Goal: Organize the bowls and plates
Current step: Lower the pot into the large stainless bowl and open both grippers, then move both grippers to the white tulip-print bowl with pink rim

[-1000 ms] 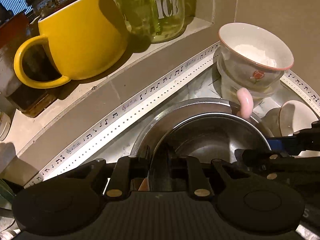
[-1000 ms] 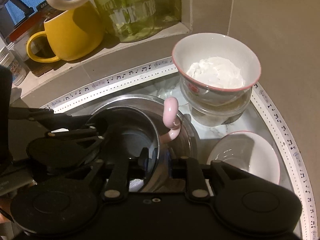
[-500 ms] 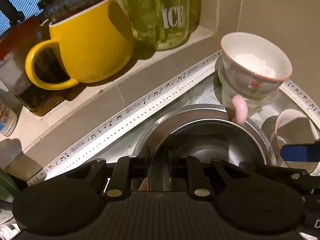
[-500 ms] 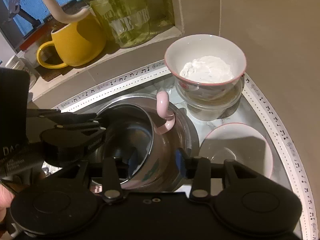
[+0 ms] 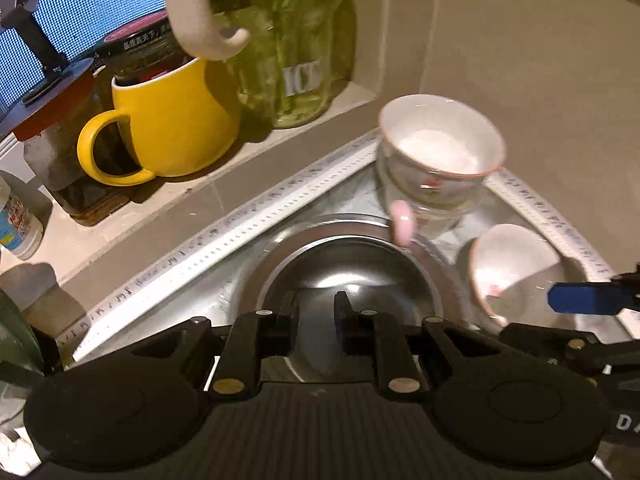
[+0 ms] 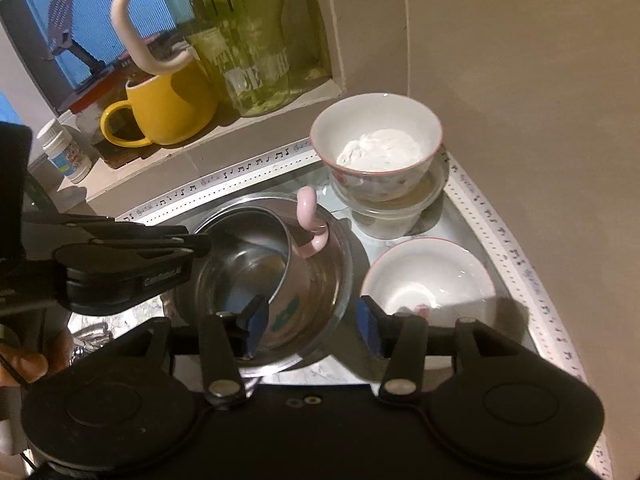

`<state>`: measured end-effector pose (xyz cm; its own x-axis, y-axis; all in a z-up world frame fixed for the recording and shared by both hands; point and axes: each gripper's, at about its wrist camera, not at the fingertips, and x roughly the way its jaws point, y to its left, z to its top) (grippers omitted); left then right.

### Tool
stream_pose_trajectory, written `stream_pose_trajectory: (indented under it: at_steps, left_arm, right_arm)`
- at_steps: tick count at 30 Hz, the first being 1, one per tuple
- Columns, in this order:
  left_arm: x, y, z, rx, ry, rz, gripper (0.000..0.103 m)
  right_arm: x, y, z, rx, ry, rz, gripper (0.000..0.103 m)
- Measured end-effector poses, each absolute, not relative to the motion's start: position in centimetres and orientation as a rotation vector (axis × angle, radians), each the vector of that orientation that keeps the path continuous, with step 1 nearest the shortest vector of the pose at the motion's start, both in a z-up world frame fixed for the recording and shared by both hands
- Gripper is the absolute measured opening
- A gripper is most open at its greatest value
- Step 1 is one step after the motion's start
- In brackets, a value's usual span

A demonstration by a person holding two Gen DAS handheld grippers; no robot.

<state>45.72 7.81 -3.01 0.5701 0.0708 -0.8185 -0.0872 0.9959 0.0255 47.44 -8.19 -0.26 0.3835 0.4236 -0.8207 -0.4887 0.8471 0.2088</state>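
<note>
A steel cup [image 6: 240, 264] with a pink handle [image 6: 308, 208] sits tilted inside a wider metal bowl [image 6: 336, 272]. My left gripper [image 6: 202, 246] reaches in from the left and is shut on the cup's left rim. From its own camera, the left gripper [image 5: 316, 312] hangs over the cup's hollow [image 5: 352, 272]. My right gripper [image 6: 312, 322] is opening. Its blue pads stand apart on either side of the bowl's near wall and press on nothing. A white bowl of white powder [image 6: 376, 148] rests on a glass bowl [image 6: 396, 216]. An empty white bowl [image 6: 428, 280] lies to the right.
Everything stands on a tray with a music-note border [image 6: 240, 168] in a wall corner. On the ledge behind are a yellow mug [image 6: 168, 112], a green glass jar [image 6: 256, 60] and a small white bottle [image 6: 66, 152]. A white hook [image 6: 132, 32] hangs above. A hand [image 6: 24, 360] shows at the left edge.
The right jaws have let go of the cup's near rim and spread wide. Both grippers have drawn up and back, and the cup now tilts in the left gripper's hold.
</note>
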Motion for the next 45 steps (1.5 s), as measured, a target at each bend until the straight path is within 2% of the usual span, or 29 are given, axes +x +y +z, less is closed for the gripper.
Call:
stream_pose_trajectory:
  at_steps: [18,19,20,21,23,28,30,32,34,36,40,45]
  left_arm:
    - [40.3,3.1,0.3,-0.047,0.937,-0.05,0.021]
    - [40.0,2.9,0.4,-0.05,0.935,-0.06,0.023]
    - [39.8,2.7,0.4,-0.048,0.934,-0.067,0.032]
    - [39.7,2.5,0.4,-0.045,0.932,-0.07,0.045]
    - [39.3,2.0,0.6,-0.044,0.916,-0.076,0.063]
    - [38.7,1.1,0.9,-0.049,0.897,-0.107,0.067]
    - [38.8,0.6,0.9,-0.051,0.896,-0.11,0.075]
    - [39.0,0.2,1.0,-0.058,0.886,-0.128,0.077]
    - [39.4,-0.2,1.0,-0.067,0.875,-0.138,0.08]
    - [39.9,-0.6,0.9,-0.068,0.87,-0.144,0.081]
    - [41.7,-1.9,0.4,-0.058,0.867,-0.129,0.083]
    - [44.4,-2.8,-0.3,-0.08,0.89,-0.135,0.083]
  right_arm:
    - [43.5,-14.5,2.3,-0.072,0.953,0.539,0.058]
    - [43.3,-14.9,2.3,-0.073,0.95,0.533,0.058]
    - [43.1,-15.4,2.3,-0.071,0.949,0.53,0.058]
    - [42.9,-15.9,2.3,-0.067,0.949,0.525,0.058]
    - [42.6,-16.9,2.3,-0.06,0.949,0.516,0.059]
    - [41.5,-18.9,2.2,-0.043,0.947,0.507,0.063]
    - [40.9,-19.5,2.2,-0.04,0.94,0.506,0.066]
    - [40.5,-19.9,2.1,-0.04,0.936,0.507,0.076]
    - [40.2,-20.4,1.9,-0.031,0.934,0.505,0.08]
    - [40.1,-20.7,1.7,-0.027,0.937,0.502,0.083]
    - [40.1,-20.9,0.9,-0.015,0.931,0.476,0.095]
    - [40.7,-21.3,-0.2,0.036,0.921,0.424,0.097]
